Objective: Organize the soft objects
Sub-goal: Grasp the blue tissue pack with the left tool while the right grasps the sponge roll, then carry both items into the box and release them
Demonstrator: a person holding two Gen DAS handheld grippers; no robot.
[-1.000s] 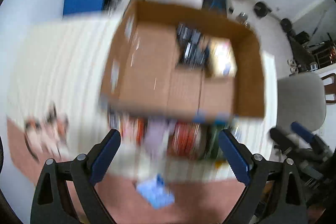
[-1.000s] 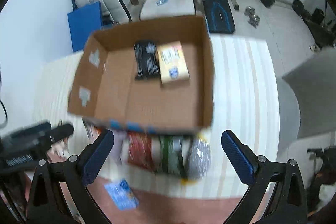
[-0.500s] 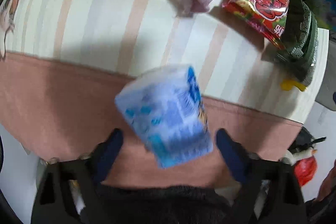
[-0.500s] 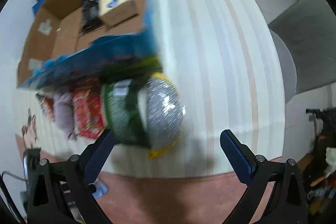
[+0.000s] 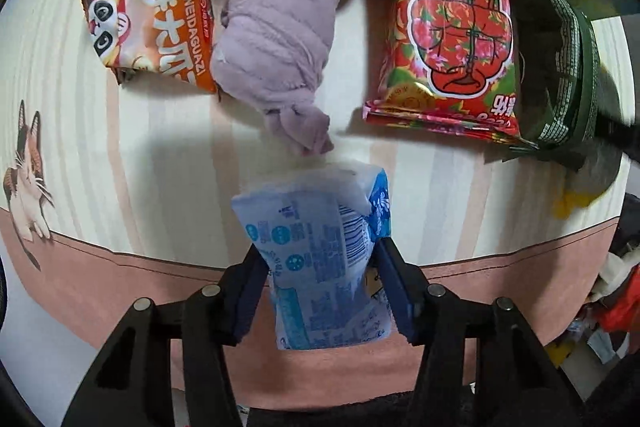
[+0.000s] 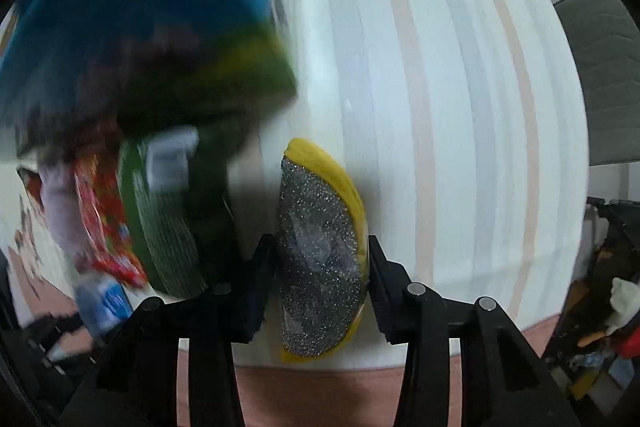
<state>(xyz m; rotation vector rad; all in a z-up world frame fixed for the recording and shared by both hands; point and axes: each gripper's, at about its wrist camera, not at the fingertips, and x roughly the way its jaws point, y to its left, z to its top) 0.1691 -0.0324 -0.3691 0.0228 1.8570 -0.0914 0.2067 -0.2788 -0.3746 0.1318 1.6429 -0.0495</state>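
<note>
Closing in on both sides: the left gripper [image 5: 320, 281] is squeezing a blue tissue pack [image 5: 324, 259], the right gripper [image 6: 320, 277] is pinching a glittery yellow-edged sponge [image 6: 320, 259].

Tissue pack [image 5: 324, 259]: pale blue and white, darker blue dots, barcode panel. Rolled cloth [image 5: 284, 15]: plain lilac. Snack bag [image 5: 154, 17]: orange, white lettering, cartoon panda face. Second snack bag [image 5: 452, 39]: red with a pink and green floral print. Dark green pack [image 5: 568, 75]: fine white print. Scrub sponge [image 6: 320, 263]: silver glitter face, yellow backing. Tablecloth [image 6: 440, 107]: cream with 2 thin peach stripes, dusty pink border, cat motif [image 5: 26, 175] in white, brown and black.
</note>
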